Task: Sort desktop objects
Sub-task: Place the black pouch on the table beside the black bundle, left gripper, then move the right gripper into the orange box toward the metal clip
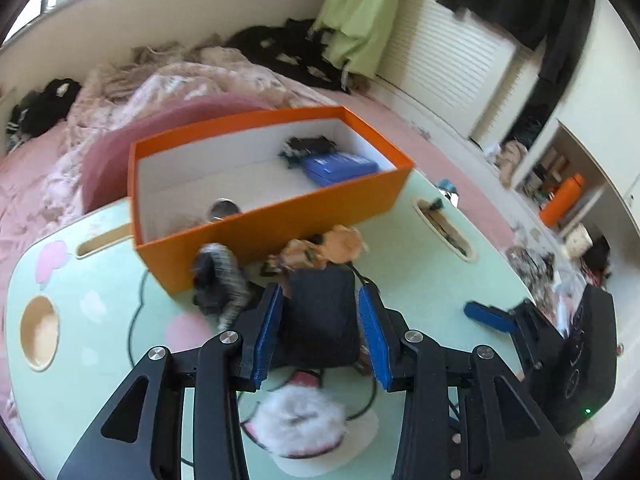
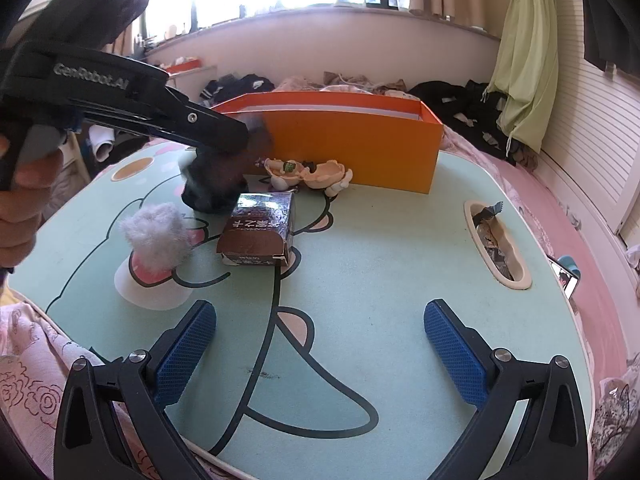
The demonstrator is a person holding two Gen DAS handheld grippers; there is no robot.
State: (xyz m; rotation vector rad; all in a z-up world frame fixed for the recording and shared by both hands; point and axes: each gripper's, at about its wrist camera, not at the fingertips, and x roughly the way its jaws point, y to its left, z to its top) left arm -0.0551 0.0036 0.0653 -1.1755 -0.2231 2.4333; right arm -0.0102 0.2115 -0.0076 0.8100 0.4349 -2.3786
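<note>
A: What does the left gripper (image 1: 320,316) hold?

B: Its blue fingers (image 1: 266,332) are closed partway onto a dark, soft bundle (image 1: 320,320), pads pressing both flanks. The right wrist view shows that bundle (image 2: 216,184) hanging blurred under the left gripper (image 2: 224,148), above the counter (image 2: 380,260) and just in front of the orange box (image 2: 352,148).

A: And the right gripper (image 2: 320,344)?

B: Spread wide and holding nothing, low over the near edge of the counter.

A: Which way do things lie?

B: The orange box (image 1: 280,216) runs lengthwise across the far side of the counter, open side up. The brown carton (image 2: 258,230) lies flat, its long axis pointing from the right gripper toward the box.

A: What does one view add?

B: Only the left wrist view looks into the box: a blue packet (image 1: 340,166), a dark item (image 1: 308,145) and a round metallic thing (image 1: 224,210), too blurred to name. The carton is hidden there behind the bundle.

A: Surroundings?

B: A cream figurine (image 2: 308,174) touches the box front; a white fluffy ball (image 2: 158,236) sits left of the carton.
</note>
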